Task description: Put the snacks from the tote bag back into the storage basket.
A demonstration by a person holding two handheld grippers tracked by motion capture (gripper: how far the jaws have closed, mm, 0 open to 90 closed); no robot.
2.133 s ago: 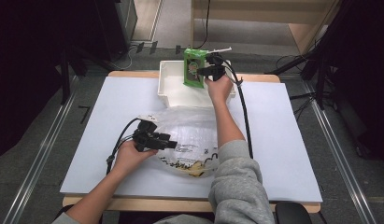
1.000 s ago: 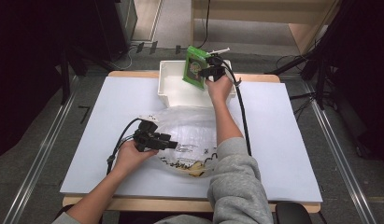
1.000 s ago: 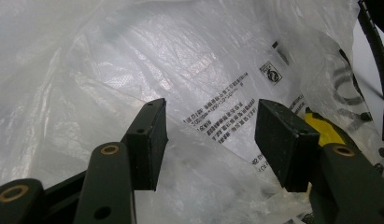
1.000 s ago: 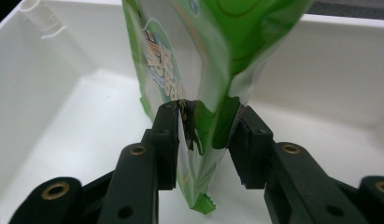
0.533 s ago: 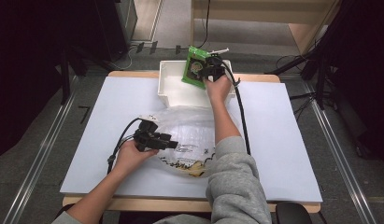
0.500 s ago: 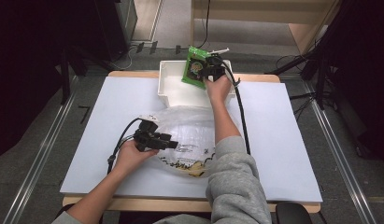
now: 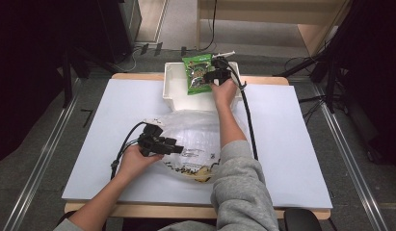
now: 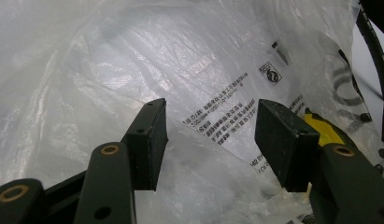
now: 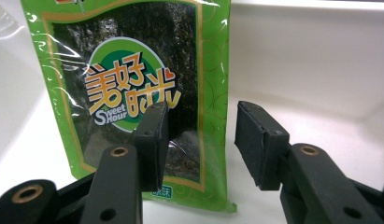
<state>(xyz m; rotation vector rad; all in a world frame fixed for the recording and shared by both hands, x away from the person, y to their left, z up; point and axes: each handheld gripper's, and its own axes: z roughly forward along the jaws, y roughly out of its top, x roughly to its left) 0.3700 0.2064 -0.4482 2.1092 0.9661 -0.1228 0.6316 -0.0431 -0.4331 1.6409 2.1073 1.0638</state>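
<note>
A green packet (image 7: 198,73) stands tilted in the white bin (image 7: 172,91) at the far edge of the surface (image 7: 292,144). The right gripper (image 9: 199,140) is in the bin just in front of it; its fingers have just been opening, parted, off the packet. The left gripper (image 8: 210,140) hovers open over the clear plastic bag (image 7: 195,132) lying below the bin.

Bright table, dark surroundings, glare on plastic, sharp close-ups

Green snack packet (image 9: 133,88): "Sweet Hour", Chinese characters.
</note>
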